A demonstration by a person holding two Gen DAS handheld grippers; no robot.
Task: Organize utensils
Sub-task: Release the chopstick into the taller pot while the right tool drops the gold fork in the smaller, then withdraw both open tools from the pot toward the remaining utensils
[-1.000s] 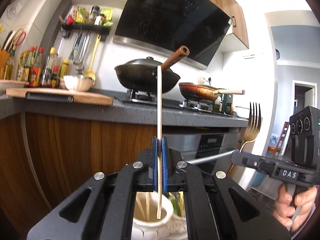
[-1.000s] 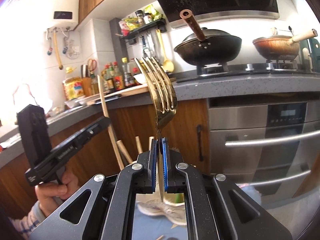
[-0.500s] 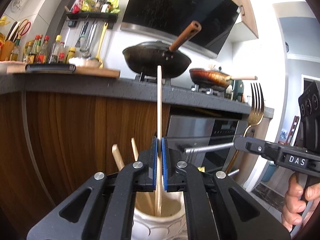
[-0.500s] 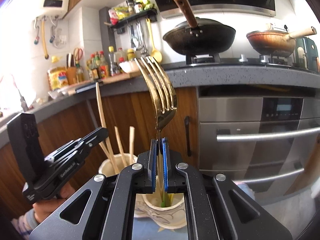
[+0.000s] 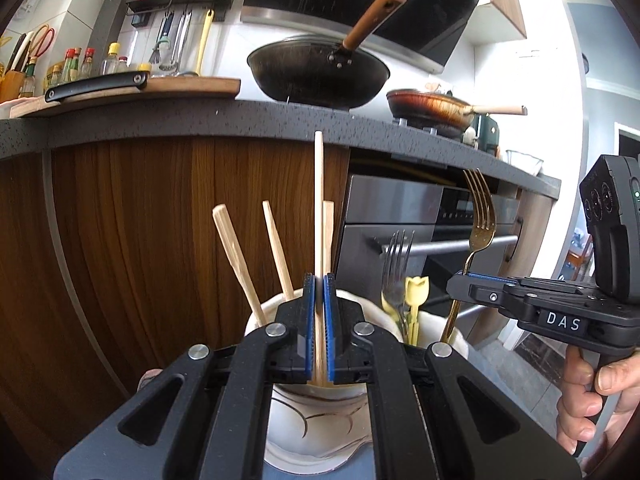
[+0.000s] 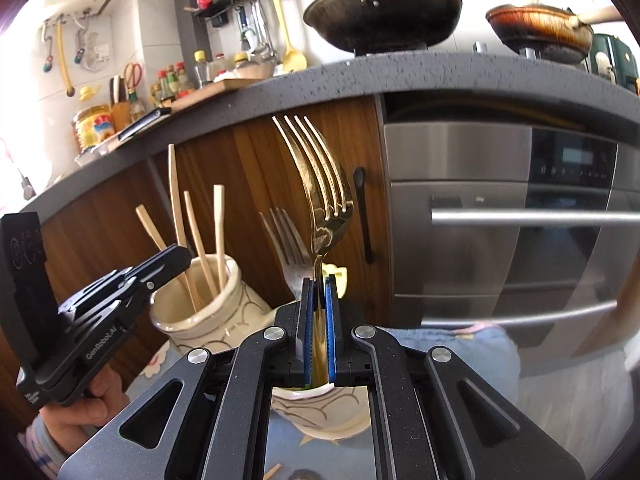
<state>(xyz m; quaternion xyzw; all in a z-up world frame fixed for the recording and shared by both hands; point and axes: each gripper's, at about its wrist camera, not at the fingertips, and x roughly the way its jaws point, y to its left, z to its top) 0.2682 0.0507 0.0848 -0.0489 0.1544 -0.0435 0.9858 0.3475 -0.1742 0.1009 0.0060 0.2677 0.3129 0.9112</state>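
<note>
Left gripper (image 5: 319, 280) jaws clamped on upright chopstick (image 5: 318, 200), tip inside left jar (image 6: 208, 304) with three chopsticks. Right gripper (image 6: 319, 282) jaws clamped on gold fork (image 6: 320, 184) handle, over right jar (image 6: 320, 412) holding silver fork (image 6: 286, 240).

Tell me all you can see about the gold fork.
The gold fork is shiny metal with four long tines. It stands nearly upright, tines up. The right gripper is shut on its thin handle, and the lower end reaches down into a cream pot beside a silver fork.
</note>
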